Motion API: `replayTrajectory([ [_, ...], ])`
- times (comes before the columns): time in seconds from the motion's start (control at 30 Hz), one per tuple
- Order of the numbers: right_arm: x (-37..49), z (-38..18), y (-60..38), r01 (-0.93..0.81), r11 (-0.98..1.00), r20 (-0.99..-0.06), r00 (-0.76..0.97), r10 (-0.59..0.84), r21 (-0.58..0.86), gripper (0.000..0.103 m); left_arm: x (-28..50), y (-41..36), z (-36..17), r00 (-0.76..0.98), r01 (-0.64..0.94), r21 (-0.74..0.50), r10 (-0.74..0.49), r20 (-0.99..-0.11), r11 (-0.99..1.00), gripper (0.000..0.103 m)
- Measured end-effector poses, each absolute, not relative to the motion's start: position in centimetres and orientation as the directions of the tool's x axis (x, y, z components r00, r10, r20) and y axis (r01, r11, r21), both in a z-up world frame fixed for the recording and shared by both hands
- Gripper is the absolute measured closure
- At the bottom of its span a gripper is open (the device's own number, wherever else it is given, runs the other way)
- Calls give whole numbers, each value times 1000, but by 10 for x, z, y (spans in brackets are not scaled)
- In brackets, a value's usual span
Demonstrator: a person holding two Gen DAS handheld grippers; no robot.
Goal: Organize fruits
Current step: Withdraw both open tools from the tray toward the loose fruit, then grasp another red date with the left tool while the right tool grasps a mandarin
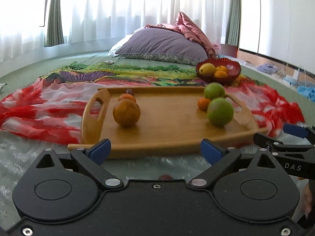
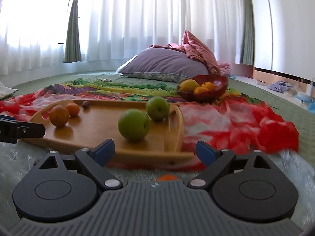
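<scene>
A wooden tray (image 1: 169, 135) (image 2: 94, 131) lies on a red patterned cloth on the bed. On it sit two green apples (image 1: 220, 111) (image 1: 214, 90), a small orange (image 1: 203, 103), a large orange fruit (image 1: 126, 113), another small orange (image 1: 127, 97) and a dark small fruit (image 1: 130, 92). In the right wrist view the green apples (image 2: 134, 125) (image 2: 157, 108) are nearest. A red bowl (image 1: 232, 69) (image 2: 220, 82) behind holds a yellow fruit and oranges. My left gripper (image 1: 155, 150) is open and empty before the tray's front edge. My right gripper (image 2: 155, 151) is open and empty at the tray's right front corner.
A purple pillow (image 1: 161, 44) and pink bedding (image 1: 193, 31) lie at the back of the bed. The red and multicoloured cloth (image 2: 236, 125) spreads under and right of the tray. Curtains hang behind. The right gripper's fingers (image 1: 283, 143) show at the left view's right edge.
</scene>
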State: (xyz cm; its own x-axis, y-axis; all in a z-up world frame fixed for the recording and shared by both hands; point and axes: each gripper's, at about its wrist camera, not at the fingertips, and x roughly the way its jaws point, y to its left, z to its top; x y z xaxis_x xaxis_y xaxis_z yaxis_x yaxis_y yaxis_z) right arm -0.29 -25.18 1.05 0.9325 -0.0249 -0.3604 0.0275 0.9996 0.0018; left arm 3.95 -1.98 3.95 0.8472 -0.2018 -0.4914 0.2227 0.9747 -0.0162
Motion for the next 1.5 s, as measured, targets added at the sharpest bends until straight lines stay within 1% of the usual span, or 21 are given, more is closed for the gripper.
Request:
replayTrajectory([
  [0.13,-11,-2,-249,39,999,-361,932,-46,-26,6,36,-27,25,844,228,19,-188,-503,973,5],
  [0.3,-12,-6,-243,27,997,-360,932,-49,-66,6,36,-32,13,836,221,20,-179,-518,975,5],
  [0.43,-9,-16,-241,15,998,-391,920,-38,-61,7,34,-36,5,838,222,33,-173,-517,975,5],
  [0.53,-8,-20,-245,15,999,-395,918,-28,-35,8,33,-38,3,841,222,43,-169,-513,974,5],
  [0.6,-7,-21,-247,16,1000,-397,918,-22,-17,11,31,-38,1,844,216,45,-163,-510,975,11],
  [0.63,-6,-22,-248,18,1000,-400,916,-21,-12,12,30,-38,0,844,212,46,-160,-512,976,17],
  [0.67,-5,-24,-249,19,1000,-403,915,-21,-9,14,29,-38,0,843,206,46,-154,-515,977,26],
  [0.7,-5,-25,-249,21,1000,-404,914,-22,-6,17,28,-38,0,843,202,44,-151,-517,978,30],
  [0.73,-5,-26,-249,25,1000,-405,914,-24,-2,19,27,-38,1,843,202,42,-152,-517,978,39],
  [0.77,-5,-27,-250,28,1000,-404,915,-25,1,22,25,-38,2,843,204,43,-153,-516,978,44],
  [0.8,-4,-27,-251,29,1000,-402,915,-25,3,25,23,-38,3,843,206,46,-153,-515,977,47],
  [0.83,-5,-28,-251,30,1000,-401,916,-26,4,27,22,-38,3,843,209,49,-155,-516,977,51],
  [0.87,-5,-29,-251,31,1000,-398,917,-27,3,32,21,-39,4,841,214,52,-157,-518,976,57],
  [0.9,-5,-30,-251,34,999,-395,918,-30,2,37,21,-39,4,838,217,54,-157,-523,975,59],
  [0.97,-6,-31,-252,42,999,-390,920,-36,7,39,22,-39,4,832,221,51,-161,-531,974,69],
  [1.03,-7,-31,-254,48,999,-389,921,-37,20,42,23,-39,4,825,221,42,-164,-540,974,75],
  [1.07,-7,-31,-255,52,998,-390,920,-37,28,44,23,-38,4,823,221,37,-166,-544,975,77],
  [1.17,-8,-31,-258,60,997,-390,920,-38,43,47,22,-38,3,821,219,31,-167,-547,975,79],
  [1.5,-7,-32,-258,74,996,-395,917,-52,41,53,21,-37,6,817,226,5,-187,-545,974,79],
])
